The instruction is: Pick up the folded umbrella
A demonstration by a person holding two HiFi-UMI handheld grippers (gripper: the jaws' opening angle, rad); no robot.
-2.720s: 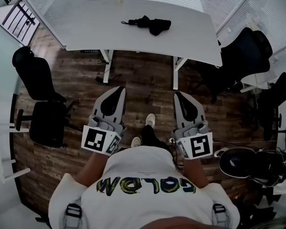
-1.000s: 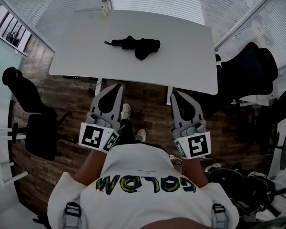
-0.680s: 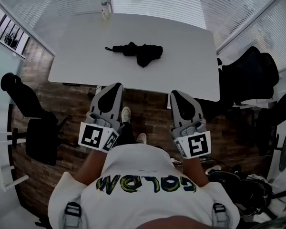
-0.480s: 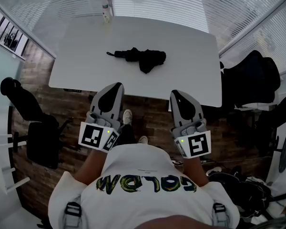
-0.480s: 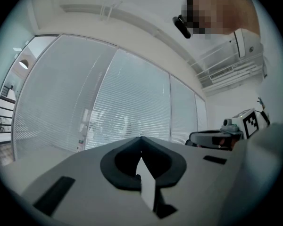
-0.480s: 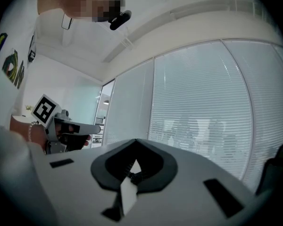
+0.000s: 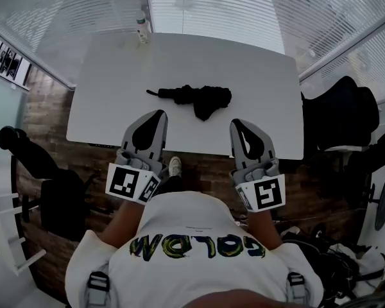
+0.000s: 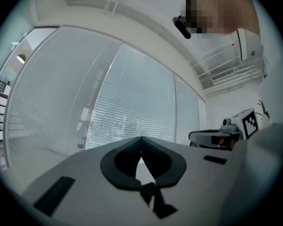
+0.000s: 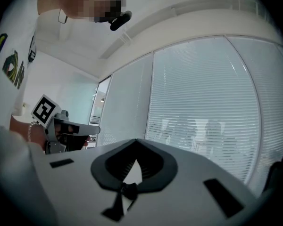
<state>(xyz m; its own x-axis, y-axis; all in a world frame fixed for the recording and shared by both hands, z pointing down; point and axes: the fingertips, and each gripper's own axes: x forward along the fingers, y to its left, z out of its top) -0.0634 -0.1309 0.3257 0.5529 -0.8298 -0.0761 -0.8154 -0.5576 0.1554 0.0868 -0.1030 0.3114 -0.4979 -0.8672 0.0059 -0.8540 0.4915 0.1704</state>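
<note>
Lying near the middle of the white rectangular tabletop (image 7: 256,63): the folded black fabric umbrella (image 7: 191,96). Its long axis runs parallel to the near edge, with the thin end toward the left edge. Bunched cloth at its right end sags toward the near edge. The left gripper (image 7: 159,114) and right gripper (image 7: 236,123) are both held level, tips just over the near edge and pointing toward the far edge. Neither touches the umbrella. Both pairs of jaws are closed tip to tip with nothing between them. A small clear bottle (image 7: 141,29) stands upright at the far left corner. One black office chair (image 7: 339,111) stands beside the right edge, and a second black chair (image 7: 25,156) stands off the left edge.
</note>
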